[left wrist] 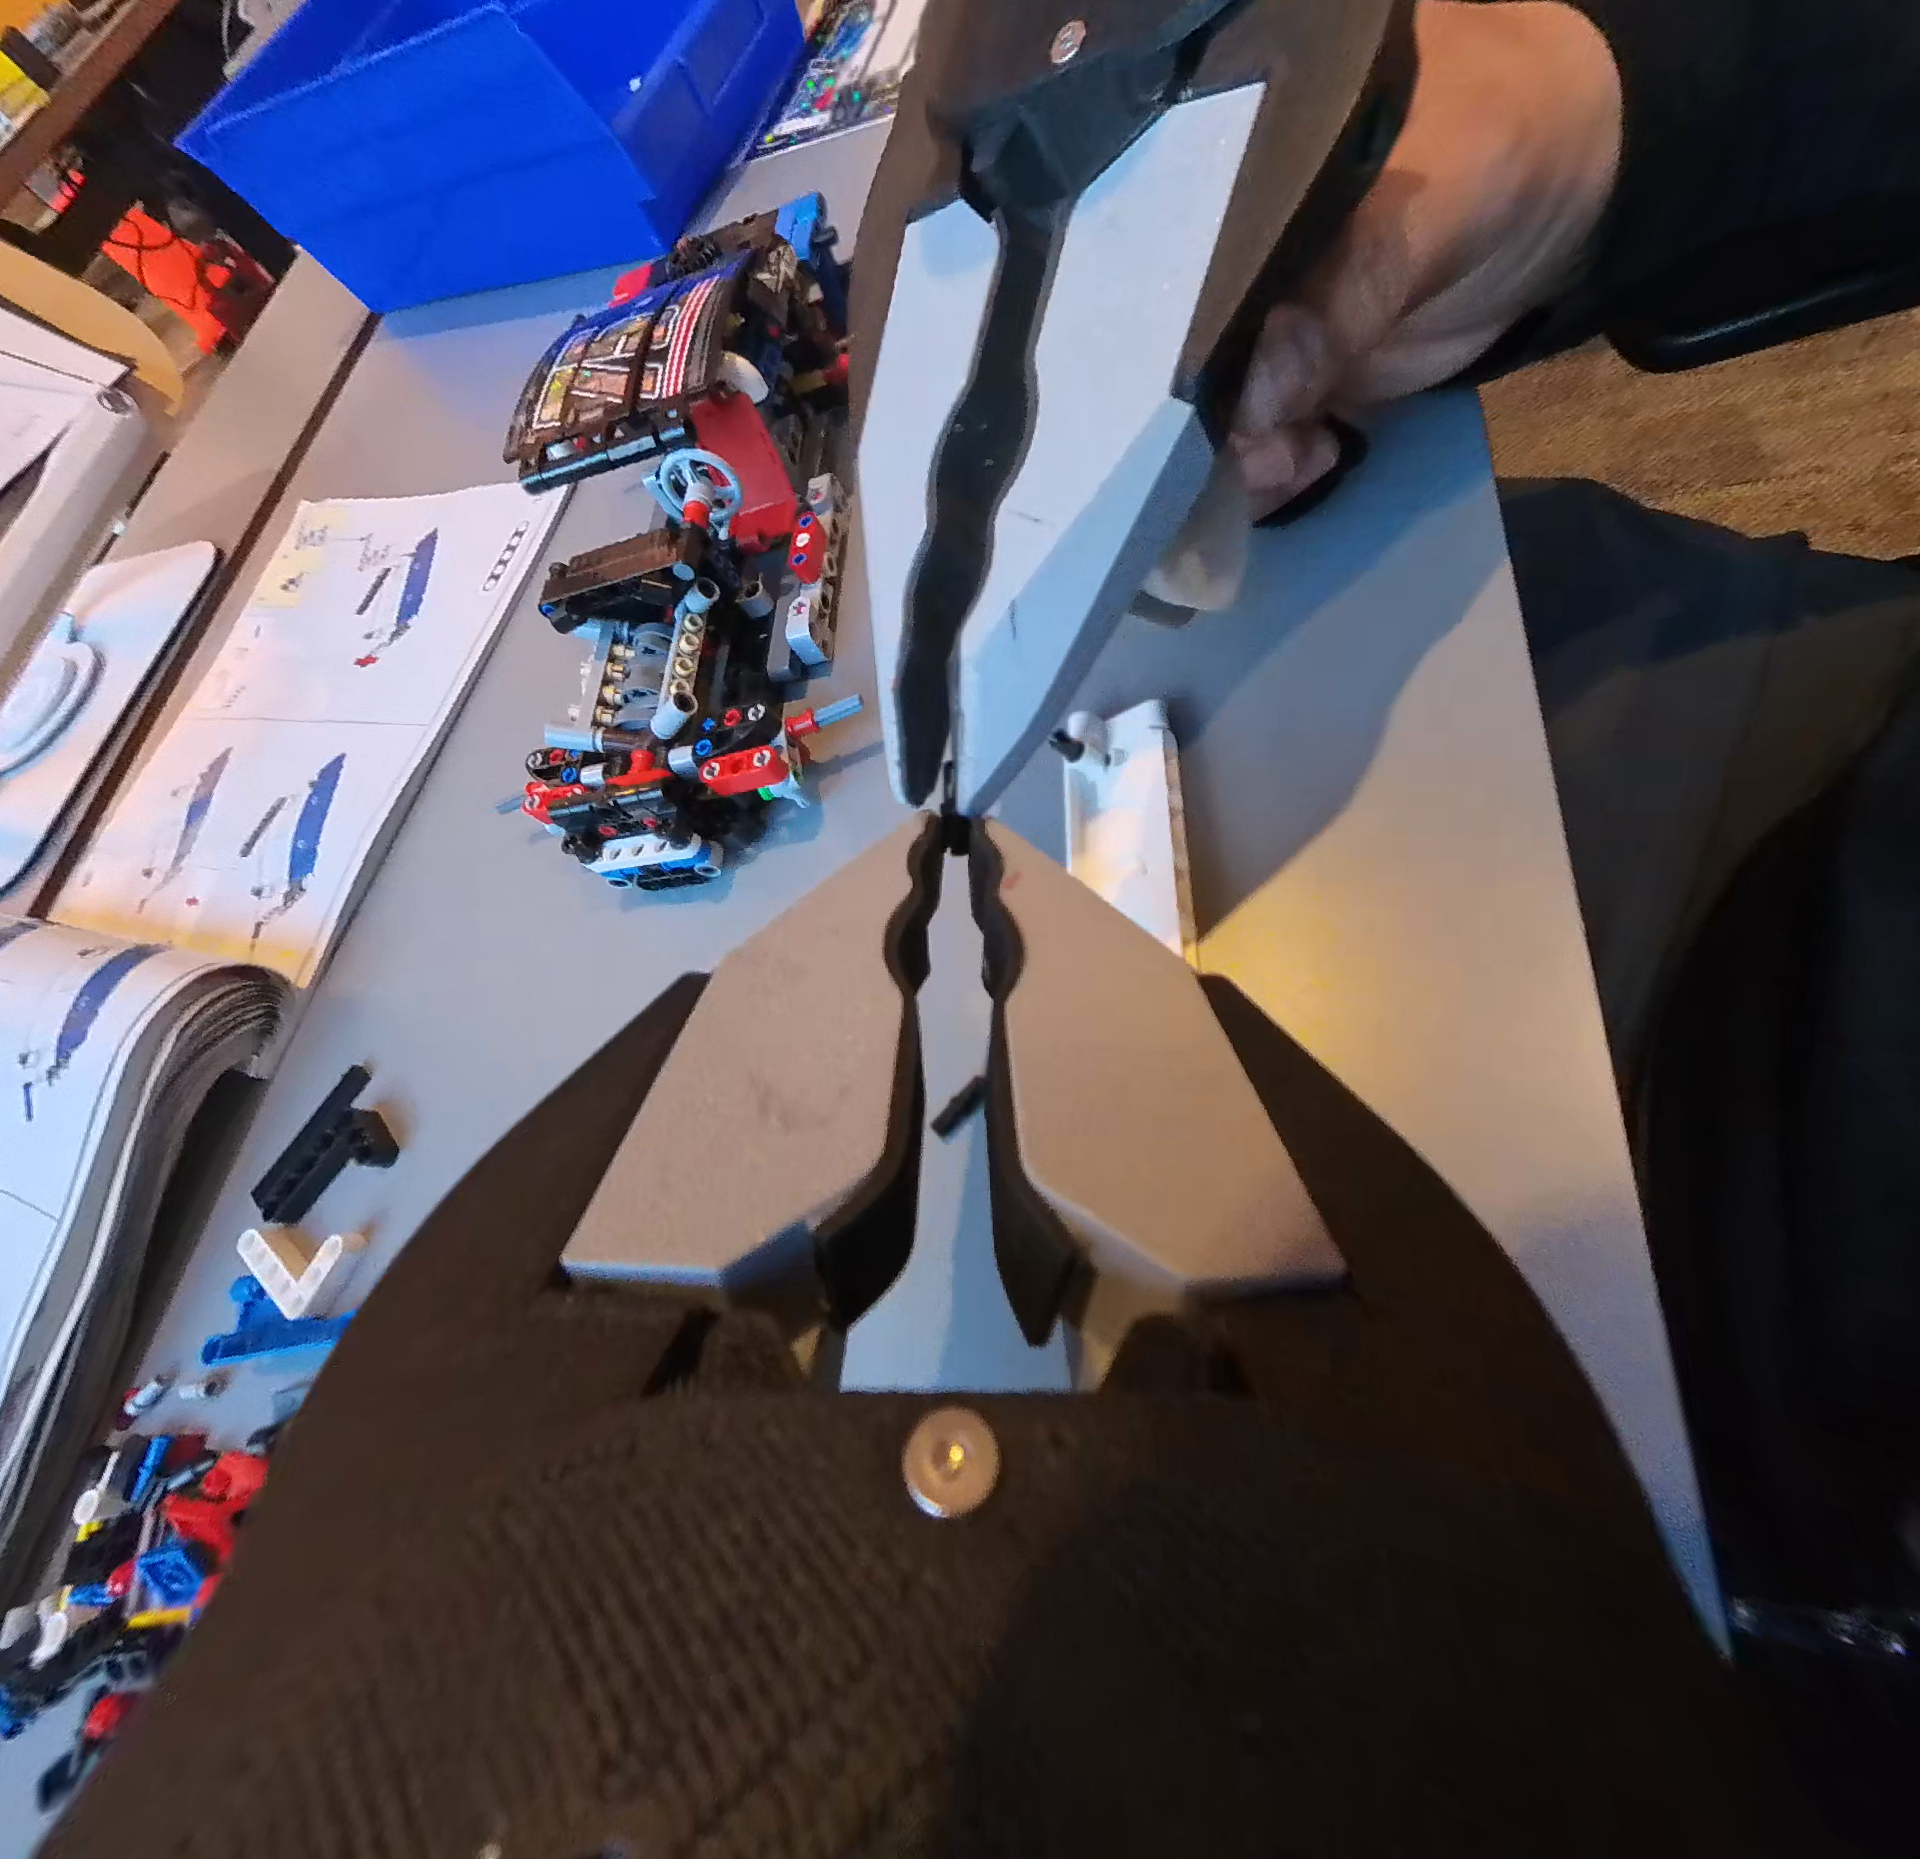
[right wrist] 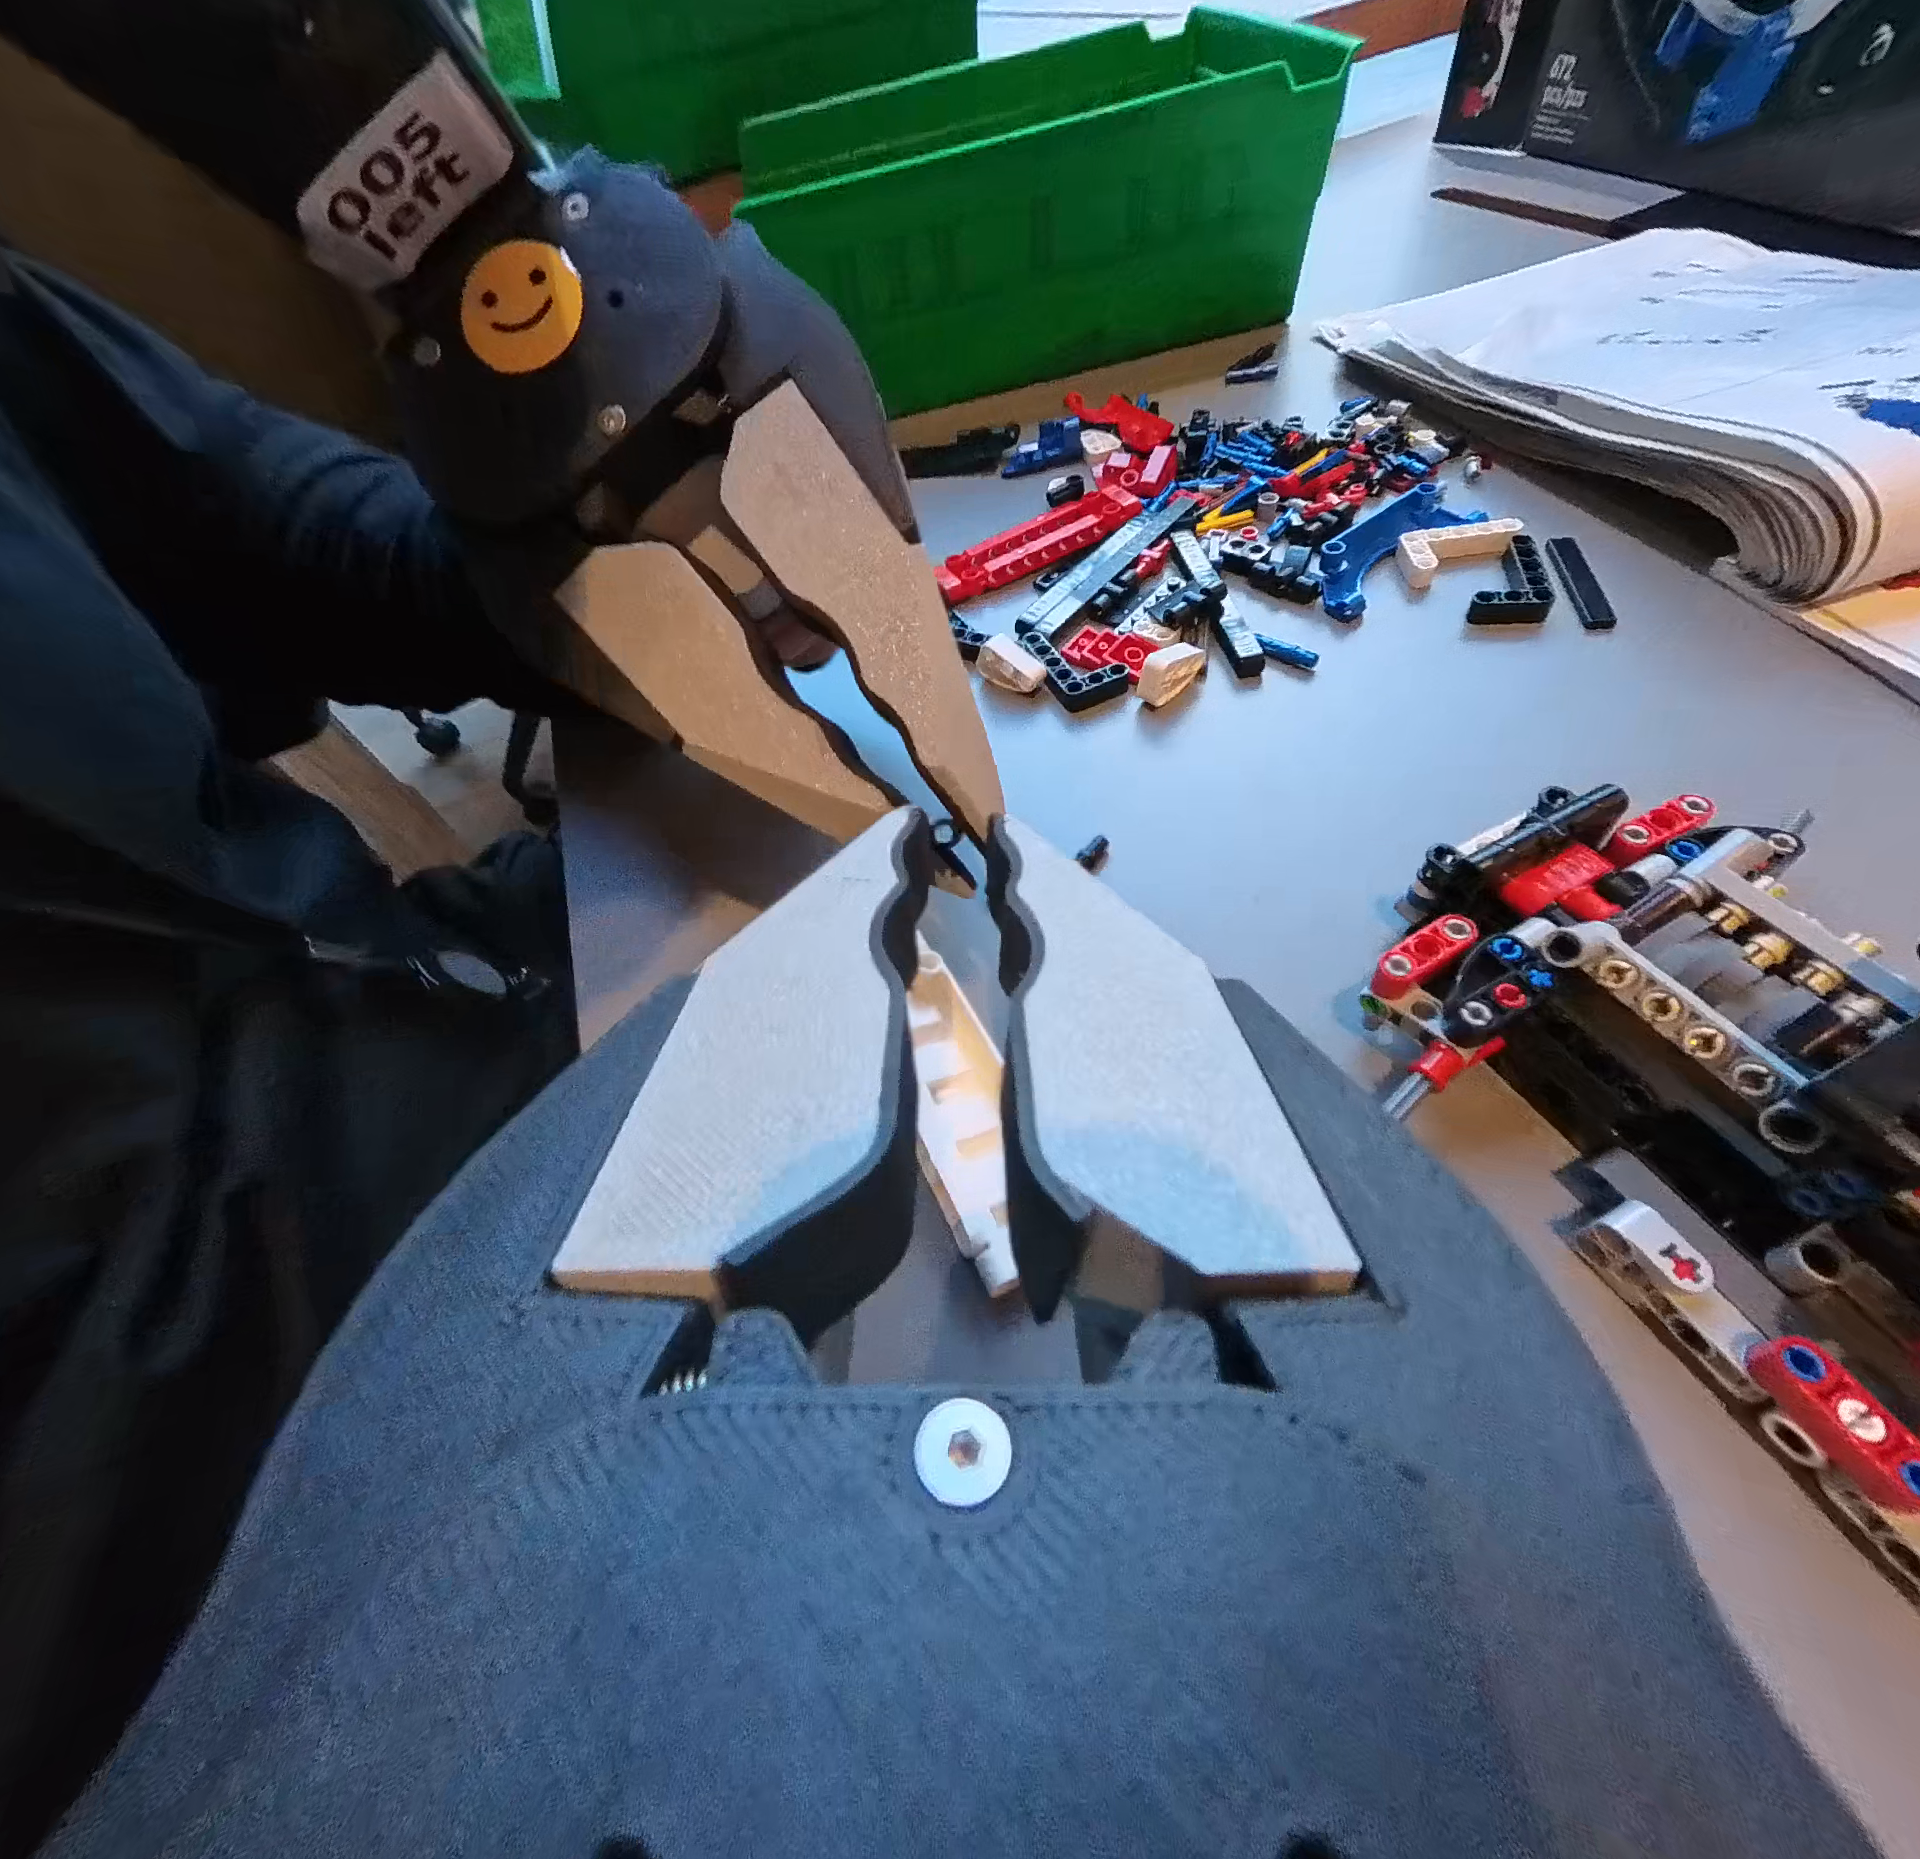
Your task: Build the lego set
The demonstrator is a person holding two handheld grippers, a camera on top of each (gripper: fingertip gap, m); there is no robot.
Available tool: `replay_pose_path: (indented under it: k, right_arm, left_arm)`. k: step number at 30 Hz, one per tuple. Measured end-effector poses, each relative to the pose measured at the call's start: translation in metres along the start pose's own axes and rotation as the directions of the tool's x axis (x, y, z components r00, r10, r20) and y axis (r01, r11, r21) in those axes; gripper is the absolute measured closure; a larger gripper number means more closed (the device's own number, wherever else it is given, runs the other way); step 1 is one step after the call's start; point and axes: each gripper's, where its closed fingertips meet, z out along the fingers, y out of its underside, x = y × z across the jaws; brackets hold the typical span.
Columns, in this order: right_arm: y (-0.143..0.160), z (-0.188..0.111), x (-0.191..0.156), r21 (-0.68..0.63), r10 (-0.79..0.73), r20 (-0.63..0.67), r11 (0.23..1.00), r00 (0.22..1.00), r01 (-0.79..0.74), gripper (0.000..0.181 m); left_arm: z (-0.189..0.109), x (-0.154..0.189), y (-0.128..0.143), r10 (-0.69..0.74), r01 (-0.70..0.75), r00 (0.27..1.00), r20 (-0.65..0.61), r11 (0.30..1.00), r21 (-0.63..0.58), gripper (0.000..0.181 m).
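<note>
A small black pin is held between both grippers, tip to tip, just above the grey table. My left gripper is shut on its near end; it also enters the right wrist view from the upper left. My right gripper has its tips closed narrowly on the same pin; in the left wrist view it comes down from the top. A white panel lies on the table under the tips and shows between my right fingers. The partly built car stands to the side.
A pile of loose parts lies beyond the grippers. Another black pin lies on the table. Open instruction booklets, a blue bin, a green bin and the set's box ring the area. The table edge is close. Less than 4 cm separates the two grippers' tips.
</note>
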Motion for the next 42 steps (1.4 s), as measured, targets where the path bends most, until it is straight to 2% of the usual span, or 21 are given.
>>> replay_pose_path:
  k: [5, 15, 25, 36, 42]
  right_arm:
    - [-0.005, -0.003, 0.007, 0.013, 0.024, -0.039, 1.000, 0.999, -0.024, 0.176]
    - [-0.007, -0.002, 0.010, 0.026, 0.081, -0.034, 0.996, 0.996, -0.080, 0.176]
    - [-0.011, 0.000, 0.010, 0.046, 0.106, -0.019, 0.993, 0.994, -0.105, 0.175]
    - [-0.011, 0.000, 0.013, 0.050, 0.116, -0.033, 0.992, 0.993, -0.114, 0.180]
    - [-0.010, -0.003, 0.018, 0.053, 0.163, -0.050, 0.986, 0.985, -0.160, 0.176]
  left_arm:
    - [0.005, -0.008, -0.004, 0.019, -0.018, 1.000, 0.023, 1.000, -0.015, 0.180]
    - [0.009, -0.009, -0.001, 0.050, -0.048, 0.997, 0.061, 0.998, -0.039, 0.180]
    - [0.007, -0.011, -0.003, -0.014, 0.014, 0.999, 0.044, 1.000, 0.003, 0.180]
    - [0.009, -0.012, -0.001, -0.016, 0.016, 0.998, 0.053, 1.000, 0.004, 0.180]
    - [0.009, -0.019, 0.002, -0.047, 0.047, 0.996, 0.070, 0.999, 0.001, 0.180]
